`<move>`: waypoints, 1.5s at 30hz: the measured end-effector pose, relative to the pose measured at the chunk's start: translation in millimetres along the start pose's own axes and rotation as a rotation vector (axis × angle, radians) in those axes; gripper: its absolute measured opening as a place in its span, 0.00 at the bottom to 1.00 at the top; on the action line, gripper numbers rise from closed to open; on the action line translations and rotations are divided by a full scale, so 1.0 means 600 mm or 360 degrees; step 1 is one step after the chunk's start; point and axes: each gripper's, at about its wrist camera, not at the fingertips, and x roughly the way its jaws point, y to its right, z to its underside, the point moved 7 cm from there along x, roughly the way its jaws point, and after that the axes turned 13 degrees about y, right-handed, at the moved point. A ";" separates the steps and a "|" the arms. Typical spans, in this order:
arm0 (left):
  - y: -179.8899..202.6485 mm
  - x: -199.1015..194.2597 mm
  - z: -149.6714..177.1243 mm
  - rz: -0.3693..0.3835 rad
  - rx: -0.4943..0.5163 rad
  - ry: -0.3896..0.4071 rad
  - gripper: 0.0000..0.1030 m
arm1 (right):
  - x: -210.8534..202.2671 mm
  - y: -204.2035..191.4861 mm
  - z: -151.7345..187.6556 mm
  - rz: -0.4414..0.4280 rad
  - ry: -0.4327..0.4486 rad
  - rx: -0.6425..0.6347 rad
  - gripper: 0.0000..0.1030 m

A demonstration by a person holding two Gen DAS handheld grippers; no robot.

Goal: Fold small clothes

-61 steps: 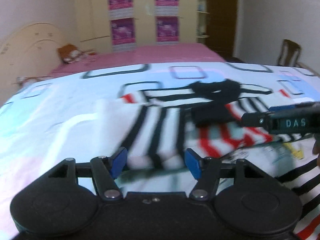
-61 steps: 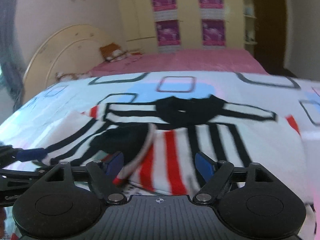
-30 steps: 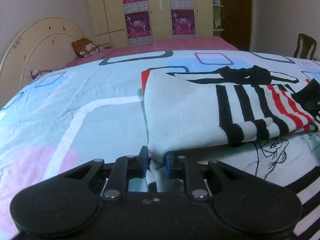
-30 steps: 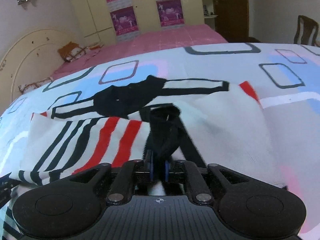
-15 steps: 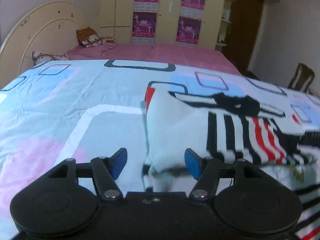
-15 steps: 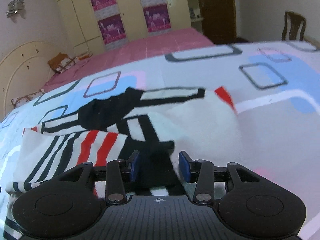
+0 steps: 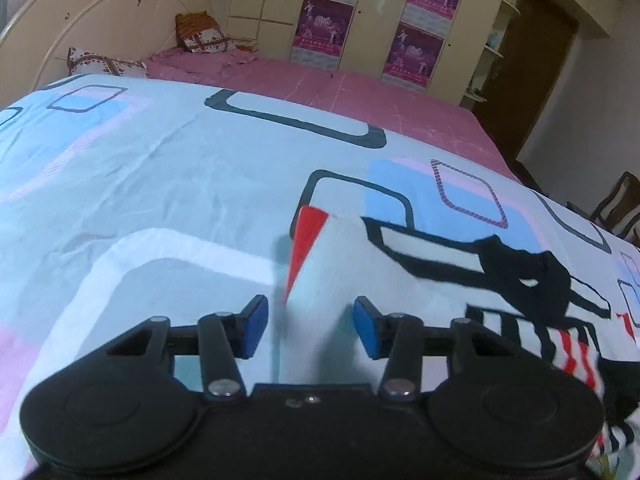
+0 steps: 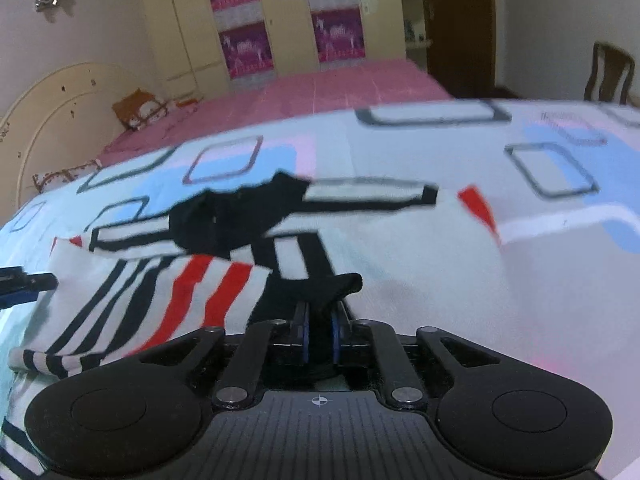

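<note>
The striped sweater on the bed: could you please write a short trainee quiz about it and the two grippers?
1. True or false: the right gripper is shut on the black cuff of the white knit sweater with black and red stripes.
2. What colour are the left gripper pads?
3. The sweater lies on: A) the patterned pale-blue bedsheet; B) a chair; C) the floor.

Key: 1 true; 2 blue; 3 A.
</note>
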 end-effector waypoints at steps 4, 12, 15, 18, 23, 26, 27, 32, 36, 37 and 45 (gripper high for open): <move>-0.014 0.032 0.000 -0.0109 0.0001 0.0007 0.34 | 0.019 0.016 0.017 0.0131 -0.0064 -0.0106 0.02; -0.019 0.025 -0.014 -0.0119 -0.0031 0.0030 0.34 | 0.005 0.021 -0.011 0.0151 0.0098 -0.0108 0.03; -0.004 0.006 -0.024 -0.0080 -0.0021 0.0049 0.34 | 0.005 0.002 -0.027 0.0100 0.0132 -0.0147 0.03; 0.017 -0.011 -0.029 -0.0036 -0.0009 0.0056 0.38 | 0.014 -0.021 -0.028 0.0053 0.0124 -0.0193 0.03; 0.058 -0.024 -0.021 0.0038 0.0045 0.0027 0.38 | 0.031 -0.053 -0.016 -0.0021 0.0069 -0.0236 0.04; 0.078 -0.024 -0.006 0.0071 0.0063 -0.0007 0.38 | 0.041 -0.067 -0.009 -0.0055 0.0037 -0.0261 0.04; 0.083 -0.024 0.000 0.0079 0.0066 -0.0018 0.38 | 0.043 -0.071 -0.007 -0.0064 0.0030 -0.0266 0.04; 0.104 -0.020 0.032 0.0085 0.0145 -0.0047 0.39 | 0.058 -0.079 0.002 -0.0072 0.0013 -0.0254 0.04; 0.114 -0.015 0.049 0.0067 0.0321 -0.0018 0.39 | 0.069 -0.079 0.014 -0.0060 -0.0024 -0.0273 0.04; 0.115 -0.015 0.052 0.0066 0.0364 -0.0004 0.39 | 0.071 -0.076 0.018 -0.0057 -0.0040 -0.0273 0.04; 0.115 -0.020 0.055 0.0075 0.0438 0.0000 0.40 | 0.062 -0.030 0.027 -0.0002 -0.0032 -0.0341 0.04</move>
